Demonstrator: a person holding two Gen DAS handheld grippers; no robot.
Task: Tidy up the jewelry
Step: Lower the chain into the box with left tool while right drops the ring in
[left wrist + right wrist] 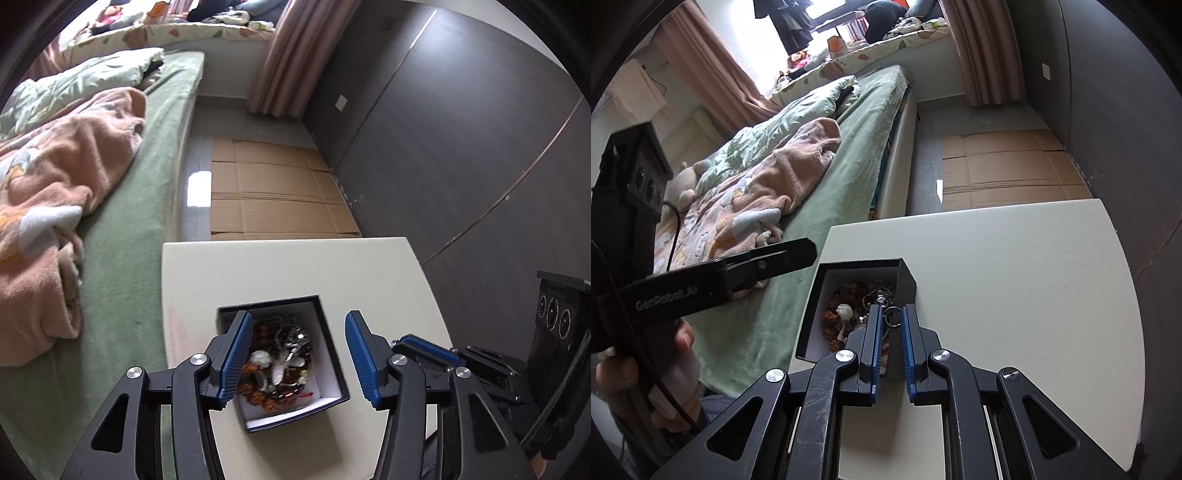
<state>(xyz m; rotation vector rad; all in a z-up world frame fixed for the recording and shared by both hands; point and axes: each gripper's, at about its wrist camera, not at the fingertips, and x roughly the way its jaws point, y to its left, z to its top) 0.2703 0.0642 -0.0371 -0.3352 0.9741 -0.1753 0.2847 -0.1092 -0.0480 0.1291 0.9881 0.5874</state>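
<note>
On the left lies a bed [140,258] with a green sheet and one rumpled peach blanket [55,177]. Beside it stands the white bench [280,266], carrying one dark, white-lined jewelry box [325,325] near its near-left corner. Inside sits a tangled heap of jewelry [280,362]: brown bead strands, pale stones and a metal chain, too knotted to count piece by piece.

The left gripper [293,360] hangs over the box, its jaws apart with nothing pressed between them. The right gripper [891,332] reaches in from the box's right side, its jaws nearly closed on a small metal ring [892,316] attached to the heap; whether the pads truly pinch it, I cannot tell for certain.

By my reading the task has barely started: no piece lies sorted on the bench, and the whole tangle remains to be separated.
</note>
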